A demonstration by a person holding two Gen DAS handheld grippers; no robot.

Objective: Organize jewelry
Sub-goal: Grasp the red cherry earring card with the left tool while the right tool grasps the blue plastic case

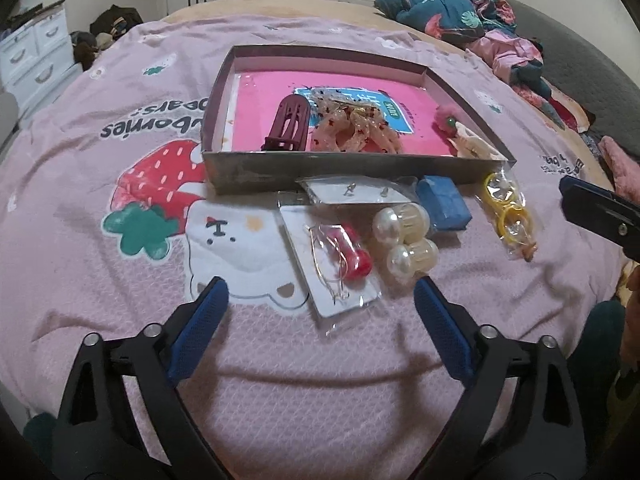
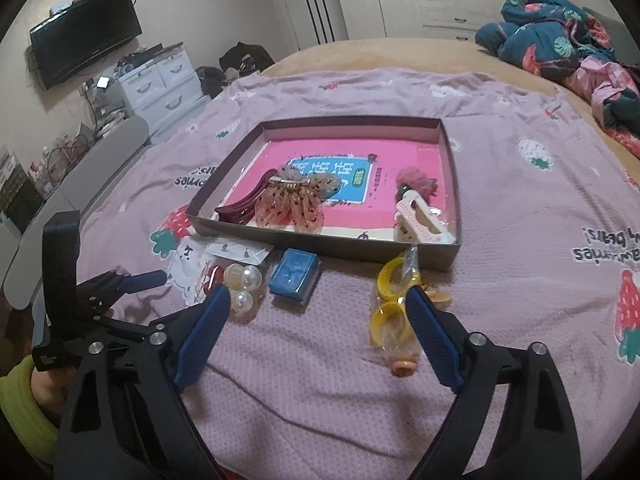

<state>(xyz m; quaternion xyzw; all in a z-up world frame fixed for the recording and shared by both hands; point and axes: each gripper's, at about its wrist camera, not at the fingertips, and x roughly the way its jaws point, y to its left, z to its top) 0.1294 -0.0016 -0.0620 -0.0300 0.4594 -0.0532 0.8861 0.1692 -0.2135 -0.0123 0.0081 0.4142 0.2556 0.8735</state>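
The bed (image 2: 520, 208), spread with a pink strawberry-and-bear blanket (image 1: 280, 360), carries everything; only the right wrist view shows the wall-mounted television (image 2: 86, 36) and a white drawer unit (image 2: 160, 84), while both show the bundled floral quilt (image 1: 448, 4) at the far corner. One shallow cardboard box (image 1: 344, 168) lies mid-bed, holding one maroon hair claw (image 1: 290, 122), one sheer orange bow clip (image 1: 354, 130), one pink pompom (image 1: 444, 116) and one cream hair claw (image 2: 420, 224). Against the box's near wall sit two bagged earring cards (image 1: 332, 264), one pair of pearl-capped containers (image 1: 404, 240), one blue box (image 2: 296, 276) and one bag of yellow rings (image 2: 390, 308). The left gripper (image 1: 320, 328) hovers with fingers spread wide and empty before the nearer earring card. The right gripper (image 2: 320, 332) is likewise released; its right finger (image 2: 434, 338) overlaps the ring bag in view, and contact cannot be told.
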